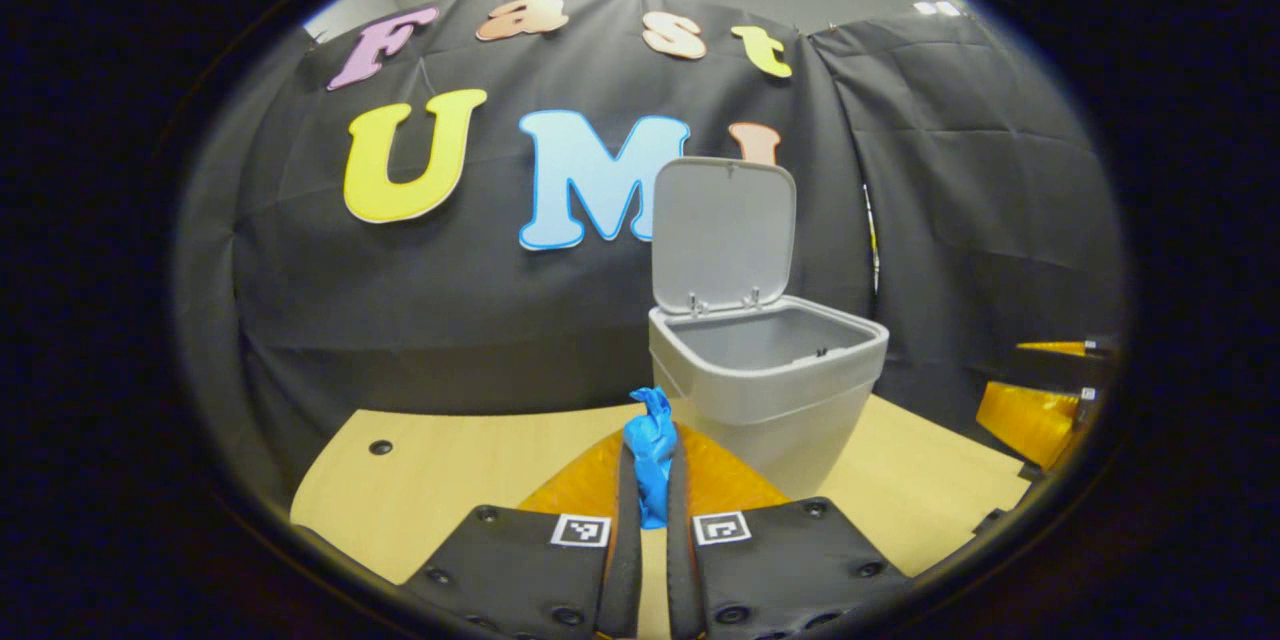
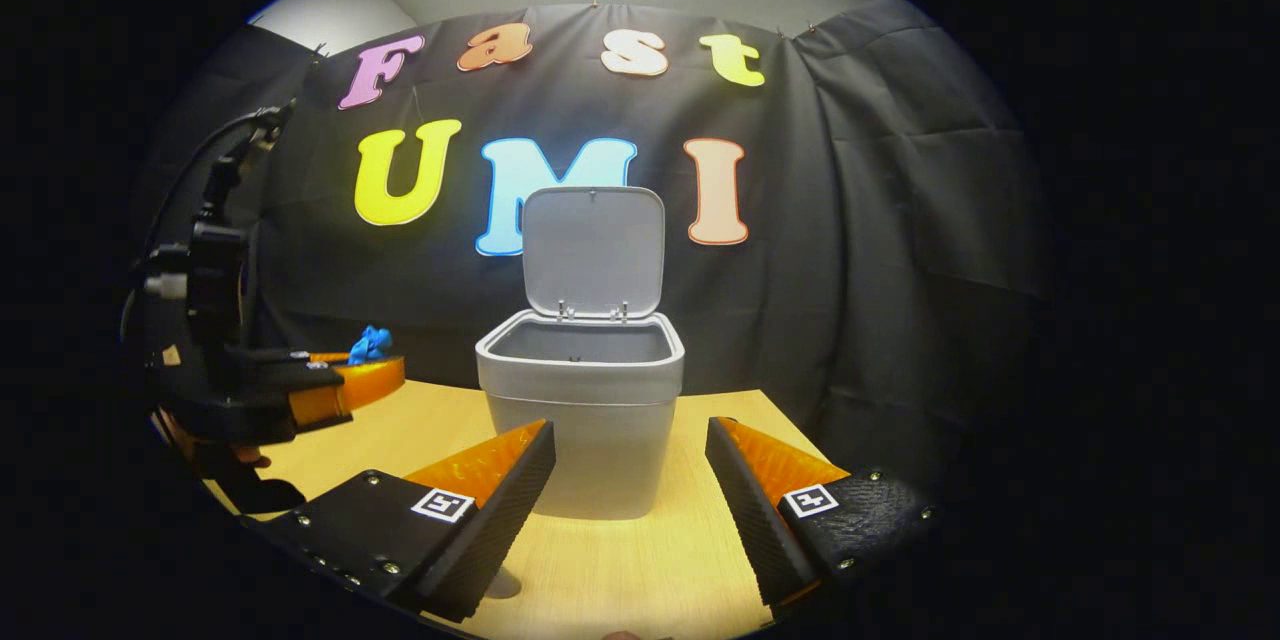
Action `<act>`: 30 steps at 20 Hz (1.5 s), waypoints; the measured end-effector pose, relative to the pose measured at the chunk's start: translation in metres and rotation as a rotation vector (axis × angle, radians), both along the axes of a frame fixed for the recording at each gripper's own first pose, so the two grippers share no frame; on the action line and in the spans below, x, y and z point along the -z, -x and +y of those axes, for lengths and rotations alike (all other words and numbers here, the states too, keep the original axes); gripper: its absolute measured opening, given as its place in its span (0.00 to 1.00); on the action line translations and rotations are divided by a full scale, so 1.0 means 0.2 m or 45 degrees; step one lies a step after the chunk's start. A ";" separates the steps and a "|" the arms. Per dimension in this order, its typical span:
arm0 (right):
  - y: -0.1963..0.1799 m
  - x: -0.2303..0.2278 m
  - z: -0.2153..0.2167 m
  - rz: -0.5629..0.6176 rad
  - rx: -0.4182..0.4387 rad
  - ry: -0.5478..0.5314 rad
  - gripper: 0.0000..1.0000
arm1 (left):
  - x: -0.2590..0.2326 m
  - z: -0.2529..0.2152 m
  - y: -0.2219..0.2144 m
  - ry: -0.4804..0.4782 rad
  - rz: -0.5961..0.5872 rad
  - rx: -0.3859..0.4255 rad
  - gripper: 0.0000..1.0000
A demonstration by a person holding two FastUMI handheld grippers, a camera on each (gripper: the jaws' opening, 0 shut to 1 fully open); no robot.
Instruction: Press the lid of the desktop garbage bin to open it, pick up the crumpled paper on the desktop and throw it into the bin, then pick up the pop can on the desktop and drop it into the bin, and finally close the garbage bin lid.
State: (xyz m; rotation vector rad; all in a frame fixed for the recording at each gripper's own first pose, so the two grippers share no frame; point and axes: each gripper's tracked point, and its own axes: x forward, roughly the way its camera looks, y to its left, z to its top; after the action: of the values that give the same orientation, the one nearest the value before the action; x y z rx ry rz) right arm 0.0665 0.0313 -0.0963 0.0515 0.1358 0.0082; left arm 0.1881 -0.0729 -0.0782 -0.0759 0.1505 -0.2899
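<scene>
The grey desktop bin (image 1: 765, 375) stands on the wooden table with its lid (image 1: 722, 235) swung upright at the back, and its inside looks bare from here. My left gripper (image 1: 653, 468) is shut on a blue crumpled paper (image 1: 650, 425), held above the table just left of the bin's front. The right gripper view has the same bin (image 2: 600, 460) straight ahead with its lid (image 2: 593, 250) up. My right gripper (image 2: 630, 423) is open in front of it with nothing between its fingers. At the left, the left gripper (image 2: 345, 382) holds the paper (image 2: 370, 345).
The light wooden table (image 1: 440, 470) has a small round hole (image 1: 380, 447) near its far left corner. Black cloth walls close in the back and sides. A finger (image 1: 1025, 415) of the right gripper shows at the far right edge of the left gripper view.
</scene>
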 end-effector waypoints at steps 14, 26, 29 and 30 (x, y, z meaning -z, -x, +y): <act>0.08 0.09 -0.16 0.045 0.063 -0.017 0.97 | -0.17 -0.43 -0.43 -0.021 -0.103 0.128 0.27; 0.08 0.12 -0.14 0.073 0.088 -0.029 0.97 | -0.07 -0.50 -0.55 -0.089 -0.050 0.147 0.56; 0.08 0.12 -0.12 0.070 0.088 -0.022 0.97 | -0.08 -0.51 -0.53 -0.043 -0.054 0.181 0.72; 0.08 0.12 -0.11 0.069 0.085 -0.019 0.97 | -0.09 -0.52 -0.53 -0.032 -0.055 0.189 0.81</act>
State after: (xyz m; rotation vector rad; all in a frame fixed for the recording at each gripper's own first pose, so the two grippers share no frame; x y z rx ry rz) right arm 0.0513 0.0087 -0.1196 0.0714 0.1880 -0.0590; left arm 0.2943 -0.1759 -0.0595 -0.0338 0.1173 -0.4376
